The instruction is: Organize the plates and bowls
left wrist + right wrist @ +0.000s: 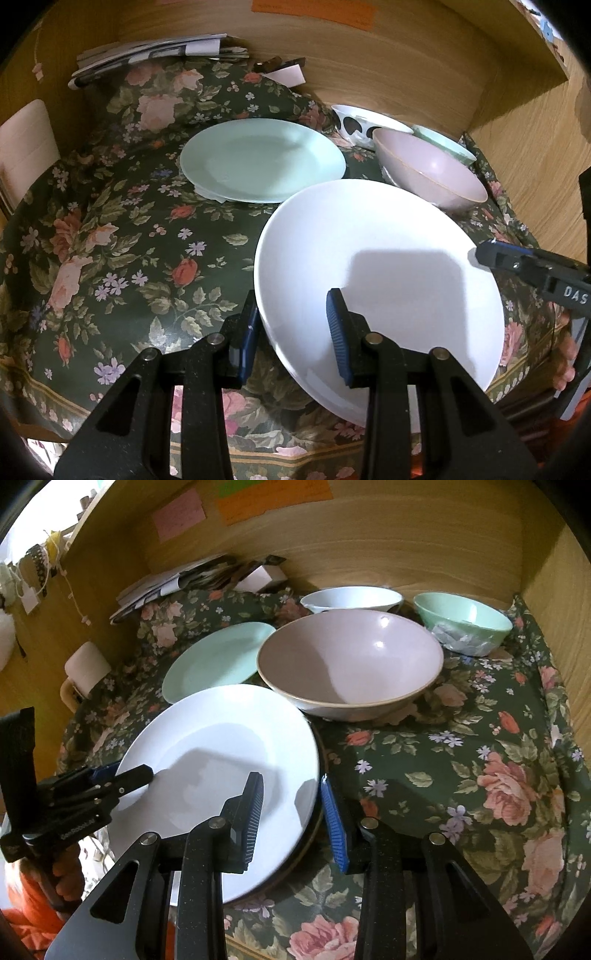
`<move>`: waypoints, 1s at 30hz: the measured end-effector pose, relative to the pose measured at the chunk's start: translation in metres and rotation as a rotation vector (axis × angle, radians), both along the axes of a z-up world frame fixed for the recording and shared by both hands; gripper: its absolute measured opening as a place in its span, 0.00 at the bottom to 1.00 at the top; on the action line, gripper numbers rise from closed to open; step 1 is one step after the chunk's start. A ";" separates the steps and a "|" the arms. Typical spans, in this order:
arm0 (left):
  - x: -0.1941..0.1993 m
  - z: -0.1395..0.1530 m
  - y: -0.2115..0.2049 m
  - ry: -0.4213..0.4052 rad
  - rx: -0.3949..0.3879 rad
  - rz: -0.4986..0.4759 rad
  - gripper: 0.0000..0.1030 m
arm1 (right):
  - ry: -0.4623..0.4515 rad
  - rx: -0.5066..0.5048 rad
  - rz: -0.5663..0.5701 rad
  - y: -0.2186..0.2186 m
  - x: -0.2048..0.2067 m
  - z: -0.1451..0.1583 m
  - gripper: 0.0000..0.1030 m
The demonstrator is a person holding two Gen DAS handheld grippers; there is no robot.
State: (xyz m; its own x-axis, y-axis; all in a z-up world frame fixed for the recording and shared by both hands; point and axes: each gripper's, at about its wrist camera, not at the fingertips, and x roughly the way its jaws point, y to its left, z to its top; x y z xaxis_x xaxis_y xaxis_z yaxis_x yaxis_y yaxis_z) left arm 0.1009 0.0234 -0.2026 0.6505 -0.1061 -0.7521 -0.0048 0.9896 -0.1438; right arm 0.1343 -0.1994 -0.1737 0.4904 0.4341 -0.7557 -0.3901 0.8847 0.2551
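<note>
A white plate (369, 229) (221, 720) hangs tilted over the floral tablecloth (122, 258), held from both sides. My left gripper (293, 332) is shut on its left rim, one pad under the edge and one on top. My right gripper (293, 816) is shut on the right rim, where a dark edge shows beneath the plate. Each gripper shows in the other's view: the right gripper (484, 254) at the far rim, the left gripper (125, 773) at the left. Behind lie a mint plate (262, 162) (218, 661) and a large pink bowl (432, 177) (351, 664).
A spotted white bowl (365, 125) (351, 598) and a mint bowl (443, 144) (461, 624) stand at the back against the wooden wall (369, 546). Papers (155, 51) lie stacked at the back left. A hand (565, 362) shows at the right edge.
</note>
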 end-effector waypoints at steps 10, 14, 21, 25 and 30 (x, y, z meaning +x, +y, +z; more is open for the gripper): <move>-0.002 0.013 0.005 -0.042 0.027 0.020 0.41 | -0.041 0.022 0.002 0.003 0.002 0.016 0.30; -0.003 0.033 0.015 -0.100 0.054 0.050 0.54 | -0.086 0.026 0.025 0.011 0.006 0.032 0.34; 0.003 0.070 0.037 -0.203 0.085 0.109 0.69 | -0.161 0.039 0.063 0.030 0.016 0.053 0.53; 0.010 0.088 0.050 -0.236 0.084 0.122 0.71 | -0.188 0.033 0.091 0.045 0.027 0.061 0.55; 0.024 0.105 0.063 -0.261 0.139 0.135 0.76 | -0.199 0.031 0.111 0.059 0.046 0.066 0.63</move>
